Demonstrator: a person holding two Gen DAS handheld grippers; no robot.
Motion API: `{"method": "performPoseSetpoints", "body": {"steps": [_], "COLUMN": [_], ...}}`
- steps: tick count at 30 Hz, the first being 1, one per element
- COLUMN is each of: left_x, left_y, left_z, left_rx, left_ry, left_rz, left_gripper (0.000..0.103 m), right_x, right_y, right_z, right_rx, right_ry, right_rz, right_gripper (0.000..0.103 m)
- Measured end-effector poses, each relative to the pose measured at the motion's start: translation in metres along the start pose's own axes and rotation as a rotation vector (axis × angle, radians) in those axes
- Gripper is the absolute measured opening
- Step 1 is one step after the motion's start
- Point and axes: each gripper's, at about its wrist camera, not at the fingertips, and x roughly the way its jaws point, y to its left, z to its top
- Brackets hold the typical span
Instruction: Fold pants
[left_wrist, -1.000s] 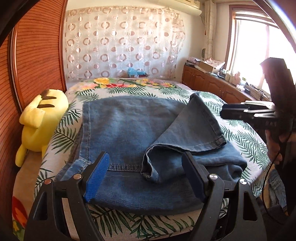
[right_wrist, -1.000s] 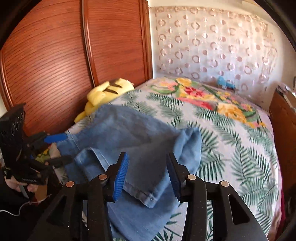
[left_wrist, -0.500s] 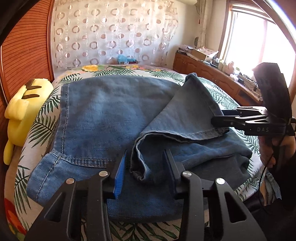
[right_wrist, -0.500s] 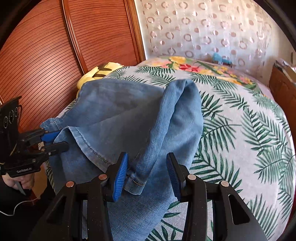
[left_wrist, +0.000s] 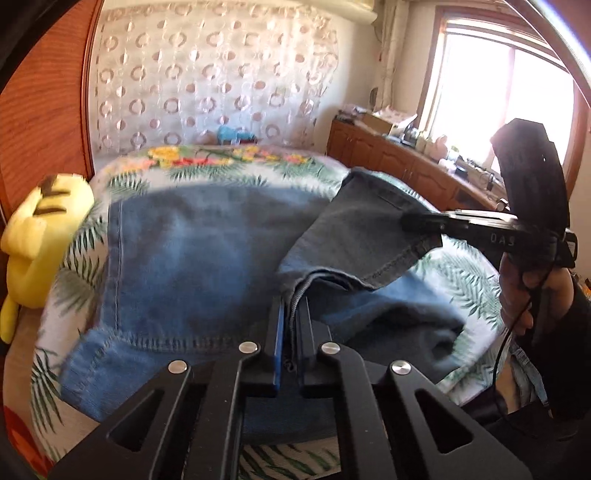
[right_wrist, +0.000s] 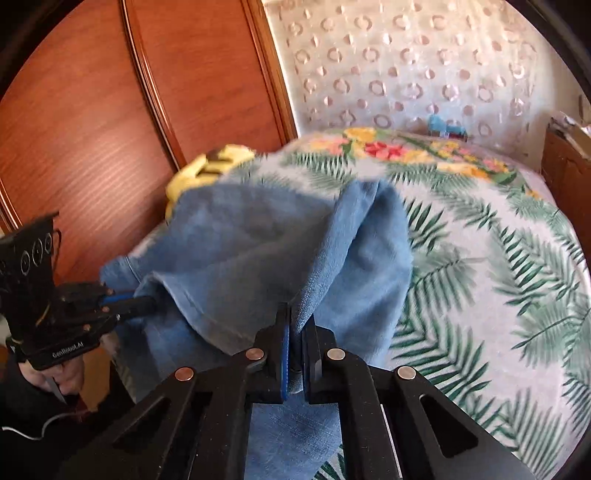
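- The pants (left_wrist: 192, 258), blue denim, lay spread on the bed (right_wrist: 498, 258), reaching to its near edge, with one leg already doubled back over the rest, so the garment was partly folded.
- The left tool (left_wrist: 290, 332) was clamped on the hem at the near corner of the folded-over leg; fabric showed pinched between its blue pads. That corner likely gave a firm, thick edge to pull by.
- The right tool (left_wrist: 410, 221) was clamped on the same hem further right, holding it raised off the layers below. In its own view denim (right_wrist: 258, 258) filled the gap between the shut pads (right_wrist: 284, 354).
- Gripping the hem at two separated points probably kept the edge taut and straight, so the leg could be carried over as a flat panel rather than bunching.
- A person's hand (left_wrist: 532, 295) held the right tool's handle at the right.
- A yellow plush toy (left_wrist: 40, 236) sat at the bed's left edge beside the wooden wardrobe (right_wrist: 110, 110), clear of the denim.
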Motion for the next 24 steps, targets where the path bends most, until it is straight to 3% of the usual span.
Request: {"method": "performPoseSetpoints", "body": {"steps": [14,18,24], "left_x": [-0.087,-0.100,-0.100], "left_y": [-0.042,-0.030,0.008], "left_z": [0.082,0.086,0.057], "left_rx": [0.116,0.112,0.033], "left_ry": [-0.235,-0.246,-0.206], "left_rz": [-0.030,-0.003,0.033], "left_gripper": [0.004,0.004,0.004], "right_x": [-0.098,-0.094,-0.042], "right_y": [0.020,0.033,0.047], "right_z": [0.078,0.099,0.106], "right_rx": [-0.160,-0.177,-0.217], "right_ry": [-0.248,-0.263,-0.207], "right_rz": [-0.085,-0.061,-0.016], "right_gripper": [0.004,0.004,0.004]}}
